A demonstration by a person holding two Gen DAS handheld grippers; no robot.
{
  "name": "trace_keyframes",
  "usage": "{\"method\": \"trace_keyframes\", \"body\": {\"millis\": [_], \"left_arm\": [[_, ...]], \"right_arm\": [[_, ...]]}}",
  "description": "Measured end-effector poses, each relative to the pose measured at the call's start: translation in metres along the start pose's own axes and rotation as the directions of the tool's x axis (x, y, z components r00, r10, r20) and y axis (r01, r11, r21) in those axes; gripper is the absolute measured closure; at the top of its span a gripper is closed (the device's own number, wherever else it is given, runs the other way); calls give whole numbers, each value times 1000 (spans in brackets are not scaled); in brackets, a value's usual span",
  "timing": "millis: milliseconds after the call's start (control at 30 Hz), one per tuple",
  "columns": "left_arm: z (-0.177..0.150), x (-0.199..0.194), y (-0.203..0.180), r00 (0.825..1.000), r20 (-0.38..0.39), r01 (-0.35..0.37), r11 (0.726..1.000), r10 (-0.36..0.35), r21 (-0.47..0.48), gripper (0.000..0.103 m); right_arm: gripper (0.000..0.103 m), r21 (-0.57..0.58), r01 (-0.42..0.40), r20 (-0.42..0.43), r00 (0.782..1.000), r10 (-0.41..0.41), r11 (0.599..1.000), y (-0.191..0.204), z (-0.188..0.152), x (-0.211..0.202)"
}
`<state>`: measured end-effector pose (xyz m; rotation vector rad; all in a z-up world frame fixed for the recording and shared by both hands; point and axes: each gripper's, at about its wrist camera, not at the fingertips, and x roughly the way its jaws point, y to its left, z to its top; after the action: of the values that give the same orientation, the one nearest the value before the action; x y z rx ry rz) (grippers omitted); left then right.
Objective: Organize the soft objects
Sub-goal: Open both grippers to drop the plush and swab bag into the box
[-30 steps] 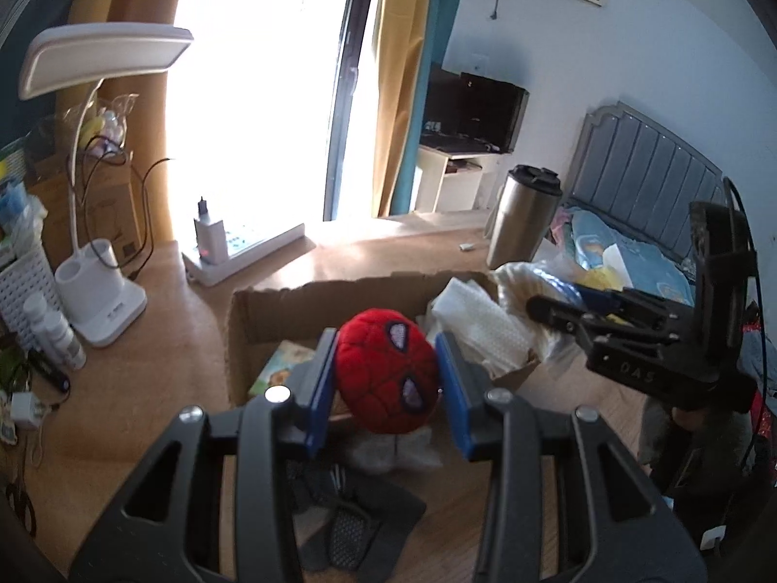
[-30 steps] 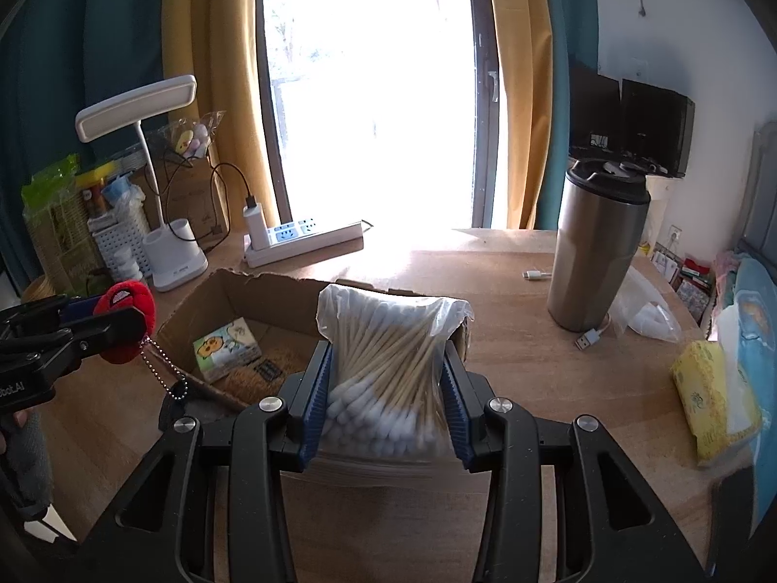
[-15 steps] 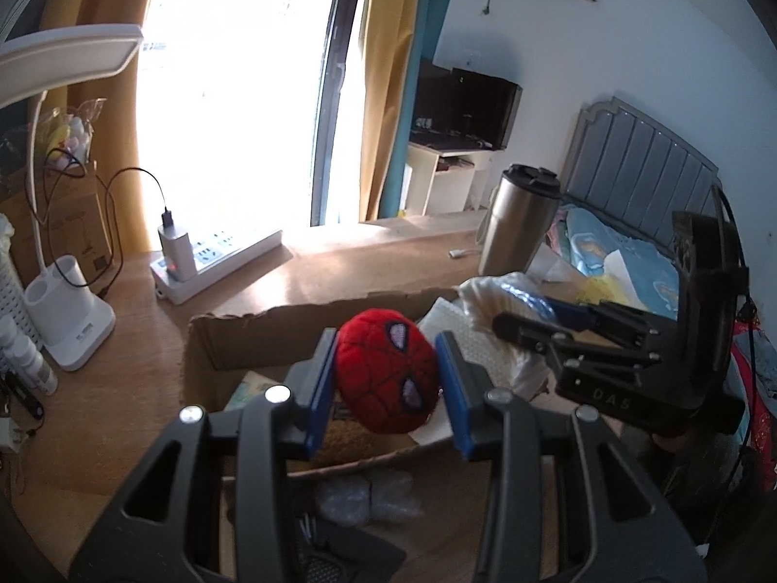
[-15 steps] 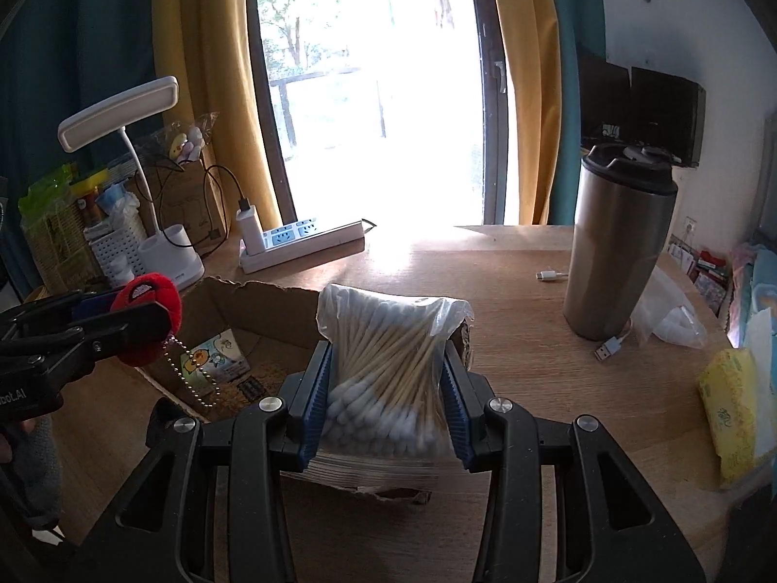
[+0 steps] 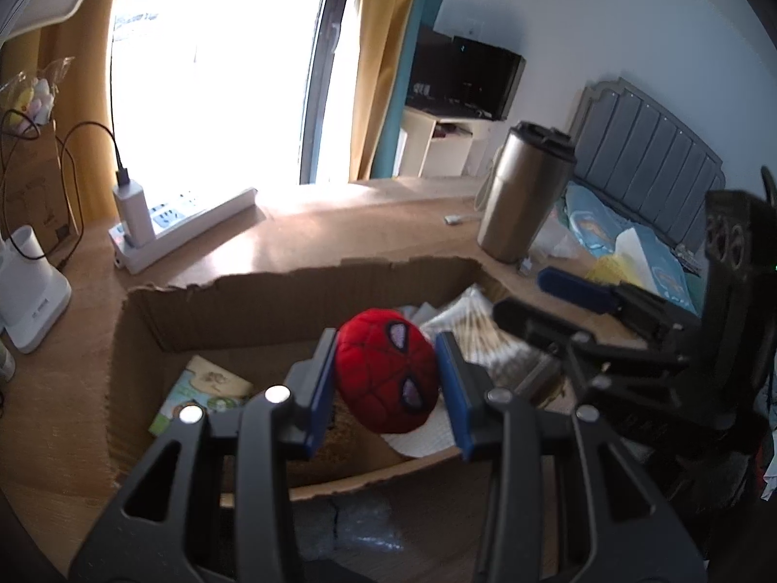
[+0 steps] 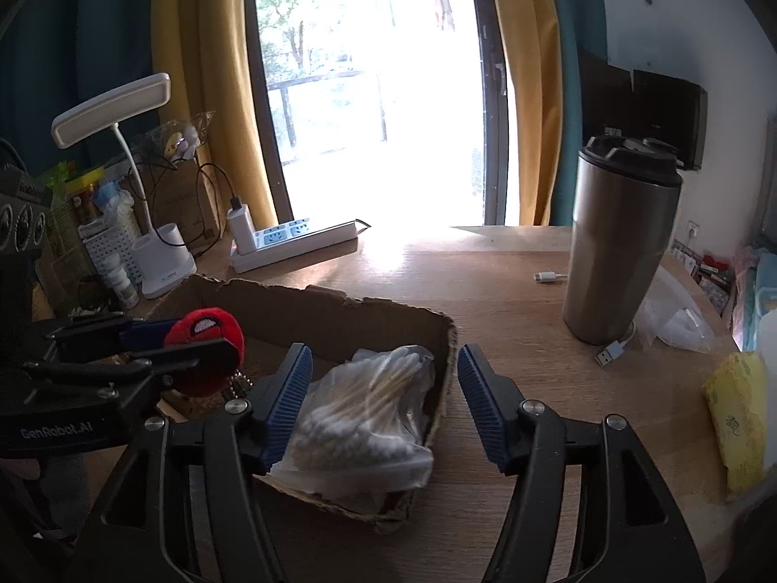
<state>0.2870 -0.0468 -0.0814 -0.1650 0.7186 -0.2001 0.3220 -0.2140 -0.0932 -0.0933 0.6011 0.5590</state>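
Note:
My left gripper [image 5: 388, 384] is shut on a red Spider-Man plush head [image 5: 386, 376] and holds it above the open cardboard box [image 5: 252, 301]. The plush also shows in the right wrist view [image 6: 206, 340], with a bead chain hanging under it. My right gripper [image 6: 381, 401] is open over the box's right end [image 6: 444, 340]. A clear bag of cotton swabs [image 6: 369, 418] lies in the box between its spread fingers, free of them. The bag also shows in the left wrist view [image 5: 485, 335].
A steel tumbler [image 6: 616, 252] stands right of the box, with a USB cable [image 6: 612, 352] and plastic bag beside it. A power strip [image 6: 291, 240] and white desk lamp [image 6: 160, 262] stand behind. A yellow pack [image 6: 735, 418] lies far right. A small printed card [image 5: 204, 391] lies in the box.
My right gripper has opened and let the cotton swab bag drop into the box. My left gripper has carried the plush forward over the box.

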Motion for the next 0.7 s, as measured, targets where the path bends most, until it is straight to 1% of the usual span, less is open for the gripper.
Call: {"method": "trace_keyframes", "body": {"millis": [133, 233, 267, 367, 467, 533, 700], "left_arm": [[-4, 12, -2, 999, -33, -4, 1000, 4, -4, 62], [-7, 20, -3, 999, -52, -4, 1000, 3, -4, 61], [-8, 22, -4, 998, -60, -3, 1000, 3, -4, 61], [-8, 28, -4, 996, -85, 8, 1000, -10, -18, 60], [-8, 27, -4, 996, -86, -2, 1000, 1, -14, 50], [-7, 24, -4, 997, -73, 7, 1000, -9, -18, 50], [-8, 15, -5, 998, -62, 4, 1000, -5, -8, 49]], "right_arm": [[37, 14, 24, -46, 999, -23, 1000, -12, -8, 9], [37, 25, 22, -107, 994, -20, 999, -17, -19, 22], [36, 27, 20, -112, 994, -16, 999, -18, -21, 24], [36, 25, 24, -110, 994, -21, 999, -15, -22, 22], [36, 26, 26, -100, 995, -24, 999, -14, -20, 19], [36, 25, 32, -97, 995, -29, 999, -13, -19, 16], [36, 25, 41, -83, 996, -39, 999, -9, -16, 9]]}}
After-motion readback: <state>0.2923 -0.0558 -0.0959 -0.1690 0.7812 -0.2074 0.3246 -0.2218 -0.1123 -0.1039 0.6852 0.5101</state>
